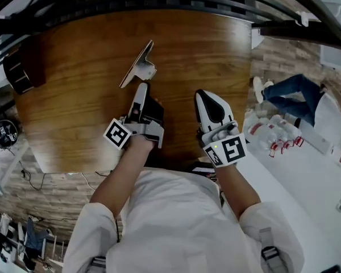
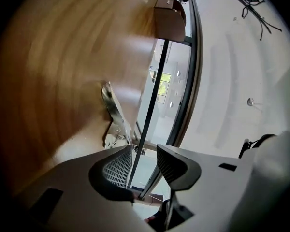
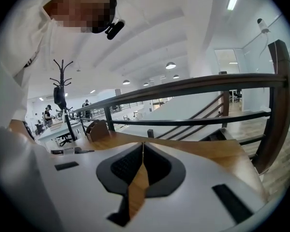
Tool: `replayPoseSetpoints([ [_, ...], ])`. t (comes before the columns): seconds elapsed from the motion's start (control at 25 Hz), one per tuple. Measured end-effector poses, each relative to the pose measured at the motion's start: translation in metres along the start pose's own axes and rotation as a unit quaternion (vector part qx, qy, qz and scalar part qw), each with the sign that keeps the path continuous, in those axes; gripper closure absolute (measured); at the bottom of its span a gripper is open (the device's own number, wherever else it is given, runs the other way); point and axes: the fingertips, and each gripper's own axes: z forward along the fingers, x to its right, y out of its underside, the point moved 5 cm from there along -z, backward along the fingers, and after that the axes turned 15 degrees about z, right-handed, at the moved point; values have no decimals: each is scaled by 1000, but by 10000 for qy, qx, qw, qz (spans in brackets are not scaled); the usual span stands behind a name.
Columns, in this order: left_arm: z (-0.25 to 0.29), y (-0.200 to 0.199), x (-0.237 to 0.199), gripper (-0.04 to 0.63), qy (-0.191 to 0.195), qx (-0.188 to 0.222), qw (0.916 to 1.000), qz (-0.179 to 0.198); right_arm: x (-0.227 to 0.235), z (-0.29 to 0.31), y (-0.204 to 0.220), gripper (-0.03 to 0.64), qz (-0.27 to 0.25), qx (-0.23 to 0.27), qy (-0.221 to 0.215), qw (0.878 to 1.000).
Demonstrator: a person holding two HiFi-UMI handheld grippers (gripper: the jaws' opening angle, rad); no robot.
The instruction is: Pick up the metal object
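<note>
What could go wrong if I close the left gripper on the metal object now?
1. Miss: in the left gripper view, the metal object lies ahead of the left gripper and off to one side. The jaws stand open with nothing between them, so closing now would likely catch air.
2. Shove: the object is thin and rests on the smooth wooden table. A jaw tip could push it away rather than get round it.

Open tabletop (image 1: 74, 95) surrounds the metal object (image 1: 139, 66); a railing (image 1: 159, 1) lines the far edge.
</note>
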Motion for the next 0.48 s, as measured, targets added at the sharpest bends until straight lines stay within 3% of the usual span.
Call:
replayPoseSetpoints([
  [0.48, 20, 9, -25, 433, 50, 90, 9992, -380, 25, -2, 14, 591, 330, -16, 236, 9992],
])
